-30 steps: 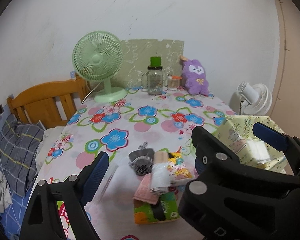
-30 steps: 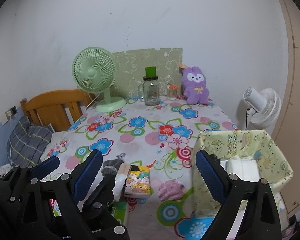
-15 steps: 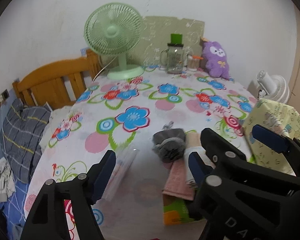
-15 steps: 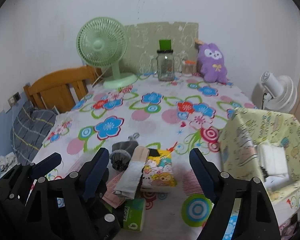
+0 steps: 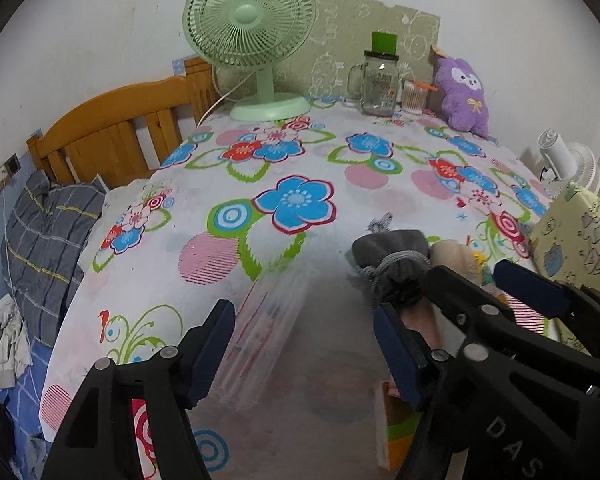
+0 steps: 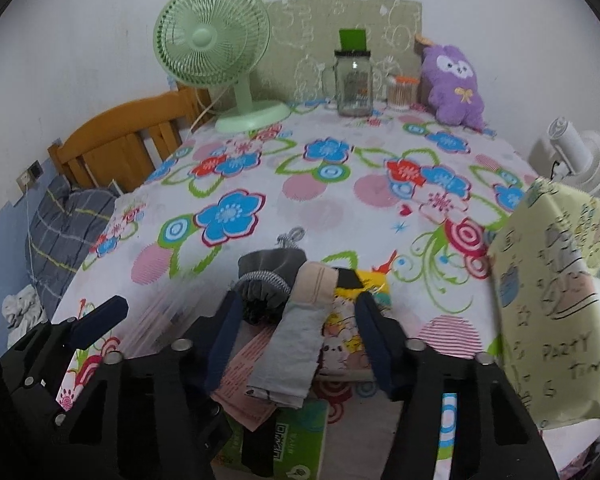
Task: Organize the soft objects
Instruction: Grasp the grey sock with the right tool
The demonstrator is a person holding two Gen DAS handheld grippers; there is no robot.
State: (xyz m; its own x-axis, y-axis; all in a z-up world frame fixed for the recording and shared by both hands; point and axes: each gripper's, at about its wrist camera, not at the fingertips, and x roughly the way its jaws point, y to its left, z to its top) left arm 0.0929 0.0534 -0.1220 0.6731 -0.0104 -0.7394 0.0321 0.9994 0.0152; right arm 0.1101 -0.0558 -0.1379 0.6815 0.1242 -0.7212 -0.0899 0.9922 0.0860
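A pile of soft things lies near the front of the floral table (image 6: 340, 184): a rolled grey sock (image 6: 266, 280), a beige-and-grey sock (image 6: 300, 320), a pink cloth (image 6: 246, 368), a cartoon tissue pack (image 6: 346, 340) and a green tissue pack (image 6: 284, 440). My right gripper (image 6: 296, 344) is open, its fingers either side of the beige-and-grey sock, just above the pile. My left gripper (image 5: 304, 348) is open and empty over a clear plastic packet (image 5: 260, 328), left of the grey sock (image 5: 396, 260). A yellow fabric bin (image 6: 560, 300) stands at the right.
At the back stand a green desk fan (image 6: 220, 60), a glass jar (image 6: 354, 80), a small cup (image 6: 400, 92) and a purple plush (image 6: 454, 84). A wooden headboard (image 5: 112, 140) and grey pillow (image 5: 44, 240) lie left; a white fan (image 6: 576, 156) stands right.
Both grippers have moved forward and down toward the pile. The right gripper's fingers now straddle the socks. The left gripper now hovers over the plastic packet.
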